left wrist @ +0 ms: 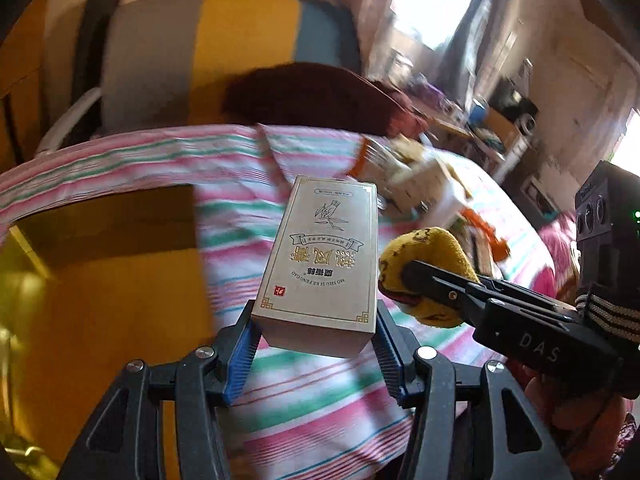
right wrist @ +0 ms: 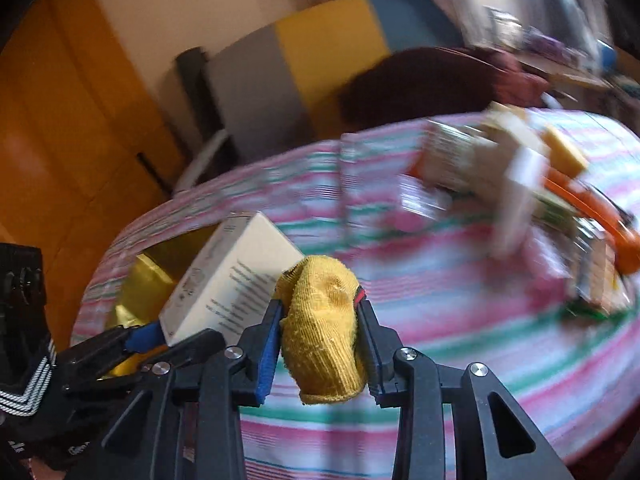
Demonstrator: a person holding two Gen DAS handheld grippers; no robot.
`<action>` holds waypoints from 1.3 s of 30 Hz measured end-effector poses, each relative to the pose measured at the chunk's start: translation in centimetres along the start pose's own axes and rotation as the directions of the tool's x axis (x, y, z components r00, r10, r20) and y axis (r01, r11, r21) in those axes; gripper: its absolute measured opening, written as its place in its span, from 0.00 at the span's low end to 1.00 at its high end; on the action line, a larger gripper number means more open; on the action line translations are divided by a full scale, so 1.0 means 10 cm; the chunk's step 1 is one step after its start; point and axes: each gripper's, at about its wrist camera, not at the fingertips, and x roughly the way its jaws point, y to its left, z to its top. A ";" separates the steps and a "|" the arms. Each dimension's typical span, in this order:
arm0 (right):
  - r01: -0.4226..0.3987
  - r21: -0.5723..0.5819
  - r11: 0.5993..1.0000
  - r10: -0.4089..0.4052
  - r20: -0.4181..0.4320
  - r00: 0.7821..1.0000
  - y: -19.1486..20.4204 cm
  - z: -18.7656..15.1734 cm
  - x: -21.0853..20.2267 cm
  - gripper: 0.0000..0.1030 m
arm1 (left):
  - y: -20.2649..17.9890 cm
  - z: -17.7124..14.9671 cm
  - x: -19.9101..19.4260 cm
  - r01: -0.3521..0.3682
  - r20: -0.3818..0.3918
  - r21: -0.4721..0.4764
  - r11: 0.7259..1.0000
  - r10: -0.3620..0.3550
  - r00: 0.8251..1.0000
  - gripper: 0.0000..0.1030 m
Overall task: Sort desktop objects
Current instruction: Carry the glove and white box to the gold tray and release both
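Observation:
My left gripper [left wrist: 316, 344] is shut on a cream box with gold print [left wrist: 324, 264], held lifted above the striped cloth; its blue pads [left wrist: 240, 360] press the box's near end. The same box [right wrist: 232, 276] shows at the left of the right wrist view, white side up. My right gripper [right wrist: 320, 344] is shut on a yellow knitted sock [right wrist: 324, 320], bunched between the pads. In the left wrist view that sock [left wrist: 424, 256] hangs just right of the box, clamped in the right gripper [left wrist: 412, 276].
A pink, green and white striped cloth [left wrist: 312, 412] covers the table. A blurred heap of boxes and orange pieces [right wrist: 520, 184] lies at the far right. A gold tray [left wrist: 100, 300] sits left. A striped chair [left wrist: 208, 52] stands behind the table.

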 end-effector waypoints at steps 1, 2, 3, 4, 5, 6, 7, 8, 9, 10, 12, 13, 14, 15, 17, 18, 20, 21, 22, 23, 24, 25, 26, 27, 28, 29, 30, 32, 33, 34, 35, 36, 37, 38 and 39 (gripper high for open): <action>-0.014 -0.028 1.000 0.014 -0.005 1.000 0.15 0.03 0.06 0.36 | 0.15 0.01 -0.08 -0.021 0.012 -0.021 1.000 0.021 1.000 0.53; -0.029 -0.057 0.998 0.029 -0.012 1.000 0.32 0.07 0.13 0.36 | 0.30 0.02 -0.15 -0.044 0.023 -0.041 0.998 0.045 0.999 0.53; -0.041 -0.074 0.996 0.040 -0.018 0.999 0.45 0.08 0.19 0.36 | 0.43 0.03 -0.21 -0.067 0.031 -0.057 0.996 0.068 0.997 0.53; -0.056 -0.091 0.994 0.053 -0.028 0.998 0.58 0.10 0.26 0.36 | 0.57 0.03 -0.26 -0.087 0.038 -0.074 0.993 0.090 0.995 0.53; -0.073 -0.105 0.992 0.069 -0.043 0.997 0.73 0.13 0.35 0.36 | 0.70 0.03 -0.29 -0.104 0.040 -0.090 0.990 0.108 0.993 0.53; -0.088 -0.112 0.990 0.082 -0.056 0.995 0.83 0.15 0.42 0.36 | 0.85 0.03 -0.33 -0.124 0.039 -0.110 0.986 0.129 0.991 0.53; -0.099 -0.120 0.988 0.091 -0.070 0.993 0.93 0.16 0.49 0.36 | 0.98 0.03 -0.36 -0.144 0.036 -0.127 0.981 0.149 0.988 0.53; -0.106 -0.130 0.986 0.095 -0.088 0.992 1.05 0.17 0.58 0.36 | 1.10 0.03 -0.38 -0.161 0.032 -0.139 0.977 0.167 0.985 0.53; -0.110 -0.138 0.984 0.096 -0.103 0.990 1.13 0.17 0.66 0.36 | 1.20 0.03 -0.39 -0.178 0.027 -0.150 0.973 0.184 0.983 0.53; -0.116 -0.142 0.983 0.098 -0.122 0.988 1.20 0.19 0.75 0.36 | 1.34 0.04 -0.40 -0.201 0.018 -0.163 0.966 0.206 0.978 0.53; -0.122 -0.137 0.983 0.098 -0.166 0.981 1.33 0.21 0.95 0.36 | 1.56 0.05 -0.40 -0.236 0.003 -0.178 0.955 0.240 0.971 0.53; -0.126 -0.124 0.984 0.101 -0.189 0.977 1.38 0.22 1.05 0.36 | 1.66 0.06 -0.38 -0.255 -0.007 -0.184 0.949 0.258 0.966 0.53; -0.135 -0.108 0.985 0.110 -0.211 0.971 1.43 0.23 1.16 0.36 | 1.73 0.06 -0.35 -0.268 -0.018 -0.185 0.946 0.269 0.963 0.53; -0.137 -0.098 0.986 0.111 -0.229 0.967 1.48 0.24 1.23 0.36 | 1.82 0.08 -0.30 -0.283 -0.039 -0.183 0.941 0.281 0.959 0.53; -0.134 -0.088 0.987 0.107 -0.257 0.960 1.58 0.25 1.39 0.36 | 2.00 0.10 -0.21 -0.306 -0.077 -0.188 0.933 0.297 0.952 0.53; -0.131 -0.088 0.987 0.104 -0.262 0.959 1.63 0.25 1.47 0.36 | 2.07 0.10 -0.17 -0.310 -0.088 -0.191 0.931 0.298 0.951 0.52; -0.133 -0.082 0.988 0.108 -0.256 0.961 1.71 0.27 1.59 0.40 | 2.23 0.11 -0.09 -0.319 -0.117 -0.204 0.926 0.300 0.947 0.52; -0.146 -0.074 0.987 0.124 -0.250 0.960 1.73 0.29 1.63 0.42 | 2.30 0.12 -0.05 -0.324 -0.133 -0.214 0.922 0.301 0.944 0.52; -0.157 -0.066 0.985 0.137 -0.243 0.960 1.76 0.32 1.67 0.44 | 2.37 0.13 -0.02 -0.326 -0.150 -0.229 0.917 0.297 0.943 0.52; -0.159 -0.064 0.985 0.139 -0.239 0.961 1.79 0.34 1.71 0.45 | 2.43 0.14 -0.01 -0.326 -0.161 -0.246 0.913 0.294 0.942 0.52; -0.159 -0.065 0.985 0.139 -0.239 0.961 1.82 0.35 1.74 0.45 | 2.47 0.15 -0.02 -0.326 -0.162 -0.262 0.908 0.291 0.943 0.52; -0.165 -0.061 0.984 0.146 -0.238 0.960 1.84 0.37 1.76 0.45 | 2.48 0.15 -0.06 -0.323 -0.155 -0.275 0.906 0.290 0.945 0.52; -0.178 -0.053 0.983 0.161 -0.235 0.959 1.85 0.37 1.76 0.46 | 2.49 0.15 -0.11 -0.320 -0.144 -0.279 0.905 0.290 0.946 0.54; -0.192 -0.044 0.980 0.177 -0.228 0.957 1.85 0.37 1.74 0.49 | 2.48 0.15 -0.15 -0.320 -0.133 -0.277 0.906 0.294 0.946 0.55; -0.198 -0.038 0.980 0.185 -0.222 0.958 1.84 0.36 1.72 0.51 | 2.48 0.15 -0.19 -0.324 -0.116 -0.272 0.906 0.304 0.946 0.55; -0.196 -0.033 0.980 0.184 -0.215 0.959 1.82 0.36 1.70 0.52 | 2.47 0.16 -0.23 -0.327 -0.102 -0.270 0.906 0.311 0.945 0.55; -0.192 -0.026 0.981 0.182 -0.211 0.960 1.80 0.36 1.69 0.52 | 2.47 0.17 -0.25 -0.326 -0.090 -0.272 0.906 0.313 0.945 0.56; -0.187 -0.014 0.982 0.180 -0.208 0.961 1.76 0.34 1.65 0.52 | 2.47 0.20 -0.31 -0.323 -0.064 -0.287 0.902 0.318 0.946 0.56; -0.175 -0.016 0.985 0.167 -0.213 0.963 1.74 0.33 1.65 0.52 | 2.48 0.21 -0.33 -0.326 -0.058 -0.298 0.897 0.324 0.944 0.56; -0.157 -0.021 0.987 0.148 -0.221 0.964 1.73 0.31 1.65 0.52 | 2.48 0.22 -0.34 -0.328 -0.056 -0.308 0.893 0.327 0.943 0.56; -0.146 -0.024 0.989 0.137 -0.231 0.963 1.72 0.29 1.66 0.50 | 2.50 0.21 -0.36 -0.322 -0.049 -0.324 0.890 0.324 0.945 0.56; -0.144 -0.027 0.989 0.133 -0.245 0.960 1.71 0.27 1.69 0.46 | 2.52 0.20 -0.38 -0.318 -0.044 -0.342 0.884 0.323 0.945 0.56; -0.139 -0.039 0.990 0.124 -0.260 0.958 1.72 0.25 1.73 0.44 | 2.54 0.19 -0.40 -0.314 -0.039 -0.365 0.877 0.323 0.946 0.56; -0.133 -0.058 0.989 0.112 -0.275 0.955 1.74 0.23 1.77 0.40 | 2.55 0.17 -0.43 -0.309 -0.031 -0.382 0.871 0.322 0.946 0.56; -0.134 -0.074 0.988 0.108 -0.283 0.953 1.76 0.21 1.80 0.36 | 2.55 0.15 -0.46 -0.309 -0.022 -0.390 0.868 0.326 0.945 0.56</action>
